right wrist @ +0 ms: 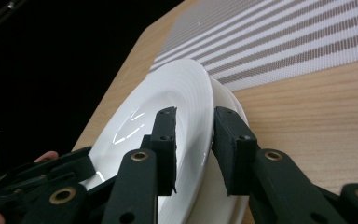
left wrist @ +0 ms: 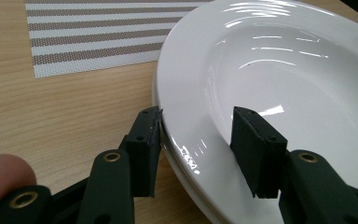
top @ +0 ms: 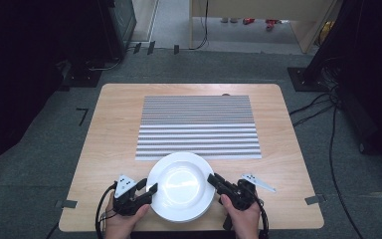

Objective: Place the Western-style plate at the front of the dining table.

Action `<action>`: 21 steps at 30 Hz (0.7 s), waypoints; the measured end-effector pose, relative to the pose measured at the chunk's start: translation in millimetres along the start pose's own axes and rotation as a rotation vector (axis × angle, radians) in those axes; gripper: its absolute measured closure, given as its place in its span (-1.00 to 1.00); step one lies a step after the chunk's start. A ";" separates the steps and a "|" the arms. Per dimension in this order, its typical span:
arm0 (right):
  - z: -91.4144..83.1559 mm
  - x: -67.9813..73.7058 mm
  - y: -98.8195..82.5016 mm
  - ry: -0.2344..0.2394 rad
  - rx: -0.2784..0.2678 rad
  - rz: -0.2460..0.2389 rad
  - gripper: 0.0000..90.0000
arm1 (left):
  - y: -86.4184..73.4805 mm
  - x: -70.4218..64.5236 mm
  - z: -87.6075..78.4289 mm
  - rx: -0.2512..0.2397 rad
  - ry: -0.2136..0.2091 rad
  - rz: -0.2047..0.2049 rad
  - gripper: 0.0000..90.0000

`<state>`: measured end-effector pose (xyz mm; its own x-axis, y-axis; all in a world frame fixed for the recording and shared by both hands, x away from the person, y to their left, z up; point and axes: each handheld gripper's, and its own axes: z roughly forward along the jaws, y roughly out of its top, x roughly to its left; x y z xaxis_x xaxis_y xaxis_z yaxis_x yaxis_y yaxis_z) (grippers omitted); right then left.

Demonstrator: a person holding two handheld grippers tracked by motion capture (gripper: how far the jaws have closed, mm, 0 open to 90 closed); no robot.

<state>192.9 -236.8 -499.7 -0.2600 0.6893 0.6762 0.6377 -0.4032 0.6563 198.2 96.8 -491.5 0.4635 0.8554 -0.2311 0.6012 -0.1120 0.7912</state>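
Observation:
Two white plates lie stacked at the front middle of the wooden table. My left gripper is at the stack's left rim. In the left gripper view it is open, one jaw outside the rim and one over the top plate. My right gripper is at the right rim. In the right gripper view it straddles the top plate's rim, jaws a little apart, with the lower plate showing behind the outer jaw.
A grey-and-white striped placemat covers the middle of the table, its near edge just under the plates. Tape strips mark the front corners. Cables and dark stands stand on the floor to the right and back left.

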 end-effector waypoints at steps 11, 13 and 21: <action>6.3 6.6 -9.0 -0.069 -0.001 -0.127 0.62 | -0.5 3.2 1.8 0.021 -0.034 -0.029 0.07; 6.4 6.8 -9.5 -0.062 -0.010 -0.144 0.62 | -0.6 3.2 2.2 0.025 -0.035 -0.032 0.06; 5.1 13.2 -8.1 0.028 -0.072 -0.237 0.66 | -0.3 3.1 2.7 0.028 -0.032 -0.037 0.06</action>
<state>188.0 -221.4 -497.8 -0.4170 0.7528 0.5094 0.5039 -0.2750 0.8188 201.2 98.1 -494.0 0.4606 0.8428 -0.2783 0.6360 -0.0947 0.7659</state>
